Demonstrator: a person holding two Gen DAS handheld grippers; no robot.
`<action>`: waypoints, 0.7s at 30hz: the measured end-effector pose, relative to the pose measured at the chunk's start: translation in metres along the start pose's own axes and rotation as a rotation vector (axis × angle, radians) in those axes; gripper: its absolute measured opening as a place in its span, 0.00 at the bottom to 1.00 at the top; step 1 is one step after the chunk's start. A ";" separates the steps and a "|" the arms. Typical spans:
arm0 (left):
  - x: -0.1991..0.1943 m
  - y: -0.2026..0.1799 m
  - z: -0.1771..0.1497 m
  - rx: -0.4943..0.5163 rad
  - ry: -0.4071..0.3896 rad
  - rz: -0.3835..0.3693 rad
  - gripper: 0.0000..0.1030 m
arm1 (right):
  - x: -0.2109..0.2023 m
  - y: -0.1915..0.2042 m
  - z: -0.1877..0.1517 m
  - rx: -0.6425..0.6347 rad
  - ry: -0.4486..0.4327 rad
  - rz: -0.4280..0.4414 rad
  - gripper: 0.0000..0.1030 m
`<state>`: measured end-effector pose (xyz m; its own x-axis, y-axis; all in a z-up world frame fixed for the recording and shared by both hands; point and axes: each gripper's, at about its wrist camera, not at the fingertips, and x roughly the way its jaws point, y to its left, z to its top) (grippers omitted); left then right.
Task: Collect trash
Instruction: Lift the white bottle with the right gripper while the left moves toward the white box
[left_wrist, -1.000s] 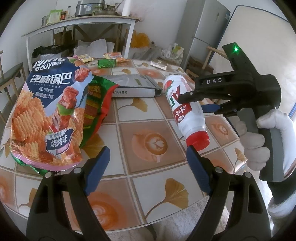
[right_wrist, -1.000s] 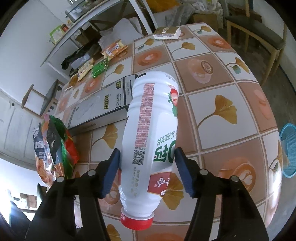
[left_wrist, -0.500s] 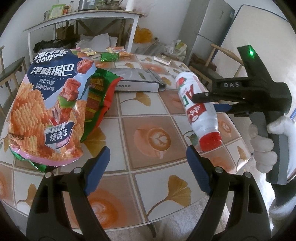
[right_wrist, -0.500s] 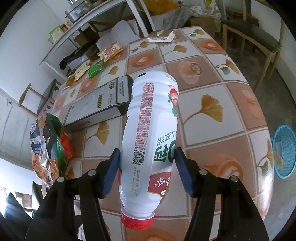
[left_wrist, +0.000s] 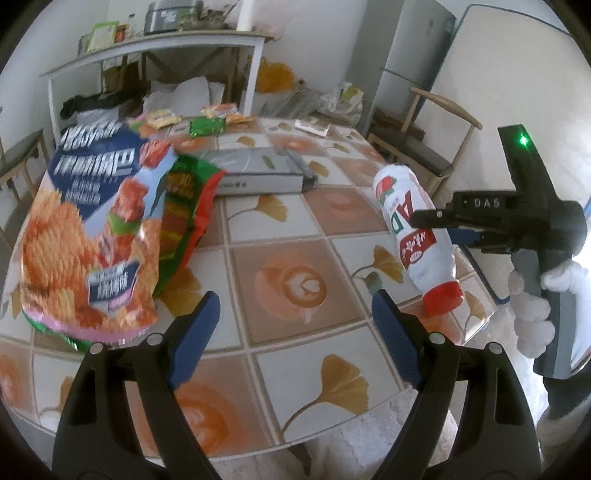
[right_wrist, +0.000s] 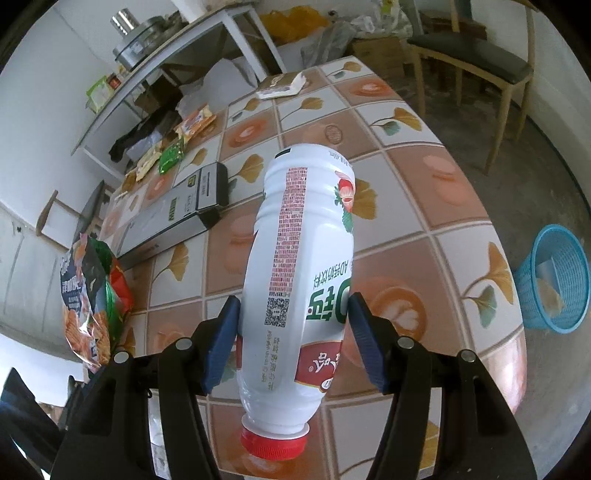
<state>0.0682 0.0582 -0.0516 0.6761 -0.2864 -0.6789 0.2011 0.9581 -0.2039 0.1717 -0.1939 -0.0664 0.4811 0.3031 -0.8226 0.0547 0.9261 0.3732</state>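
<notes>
Two blue pads of the right gripper (right_wrist: 293, 339) stay clamped on the white bottle (right_wrist: 299, 280), now carried nearer the table's (right_wrist: 424, 206) edge. The left gripper (left_wrist: 295, 325) stays spread and empty. Farther right, the blue basket (right_wrist: 554, 284) shows more fully.
</notes>
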 end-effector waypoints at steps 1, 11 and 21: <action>0.000 -0.003 0.004 0.010 -0.006 0.005 0.78 | -0.001 -0.002 -0.001 0.004 -0.004 0.004 0.57; 0.012 -0.025 0.031 0.019 -0.020 0.025 0.78 | -0.002 -0.019 -0.003 0.032 -0.029 0.086 0.57; 0.025 -0.041 0.078 0.064 -0.059 0.021 0.78 | -0.004 -0.030 -0.005 0.046 -0.034 0.129 0.57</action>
<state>0.1320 0.0122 -0.0054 0.7205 -0.2678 -0.6397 0.2302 0.9625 -0.1437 0.1635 -0.2217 -0.0764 0.5163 0.4102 -0.7518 0.0306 0.8684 0.4949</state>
